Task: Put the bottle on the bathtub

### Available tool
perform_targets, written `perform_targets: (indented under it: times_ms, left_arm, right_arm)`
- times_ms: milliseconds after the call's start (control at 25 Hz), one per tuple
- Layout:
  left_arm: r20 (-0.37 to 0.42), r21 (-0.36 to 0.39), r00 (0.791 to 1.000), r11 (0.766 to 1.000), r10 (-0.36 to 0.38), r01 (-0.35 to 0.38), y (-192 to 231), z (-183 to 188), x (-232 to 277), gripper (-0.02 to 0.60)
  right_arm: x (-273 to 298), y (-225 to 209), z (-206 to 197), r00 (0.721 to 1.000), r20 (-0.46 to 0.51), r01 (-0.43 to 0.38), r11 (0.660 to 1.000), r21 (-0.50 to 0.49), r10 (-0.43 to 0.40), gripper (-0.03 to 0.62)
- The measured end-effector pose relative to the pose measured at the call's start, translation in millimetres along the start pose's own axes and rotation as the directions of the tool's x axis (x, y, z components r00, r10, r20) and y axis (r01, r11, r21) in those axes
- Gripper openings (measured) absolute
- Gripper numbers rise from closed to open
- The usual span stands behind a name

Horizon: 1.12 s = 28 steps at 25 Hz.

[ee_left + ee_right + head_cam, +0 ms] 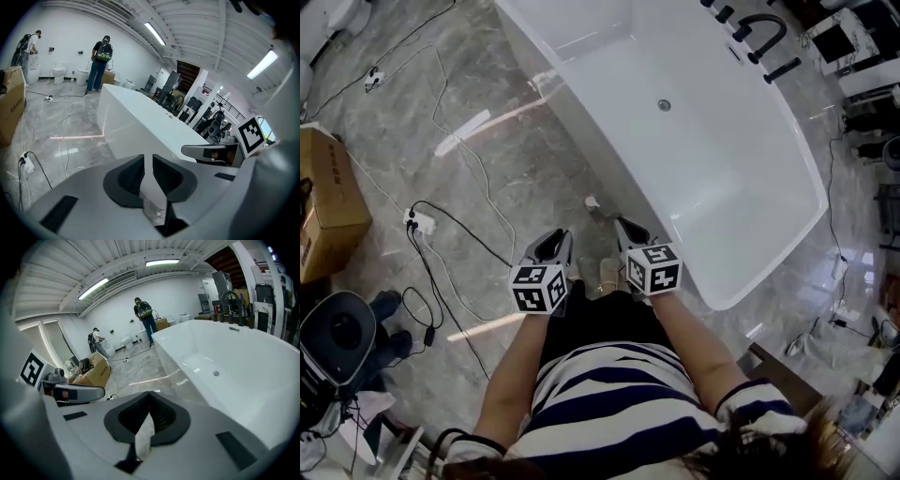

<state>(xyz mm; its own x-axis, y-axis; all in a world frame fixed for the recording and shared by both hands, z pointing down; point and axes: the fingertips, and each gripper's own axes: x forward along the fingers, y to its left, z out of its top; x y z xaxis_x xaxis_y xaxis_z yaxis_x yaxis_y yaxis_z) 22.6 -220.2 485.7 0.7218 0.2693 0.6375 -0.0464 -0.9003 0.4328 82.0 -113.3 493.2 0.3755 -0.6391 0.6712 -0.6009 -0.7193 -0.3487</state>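
Nearest, gripping nothing: jaws pressed together on the left grey two-jaw gripper [551,242] and on the right gripper [628,230]. Further, on the grey marble floor [487,178] just beside the white oval bathtub [703,159], at its outer wall, a small pale object [592,202], maybe the bottle. Seeing no bottle on the rim, so placing seems left to do.

Both grippers held out side by side, jaws closed and empty.

The left gripper [551,246] and the right gripper [628,231] point forward and down, near each other, their tips angled slightly apart. Just behind each pair of jaws sits a marker cube [539,287], and behind that a bare forearm [511,375] runs back to a striped sleeve [750,403]. The left jaws leave a bare slit; the right jaws meet at the tips.
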Motion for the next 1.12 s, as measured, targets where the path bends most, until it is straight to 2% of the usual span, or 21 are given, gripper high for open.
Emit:
perform_targets:
  times_ms: [280, 1120]
  left_arm:
    - [0.009, 0.040, 1.000, 0.999, -0.001, 0.001, -7.1, 7.6, -5.8, 0.066]
    - [0.011, -0.013, 0.999, 0.999, 0.038, -0.038, -4.7, 6.7, -8.4, 0.066]
  right_arm:
    - [-11.0, 3.8, -1.4, 1.000, 0.006, 0.001, 1.000, -0.002, -0.001, 0.026]
    - [-12.1, -0.1, 0.8, 1.000, -0.014, -0.012, 1.000, -0.001, 0.012, 0.026]
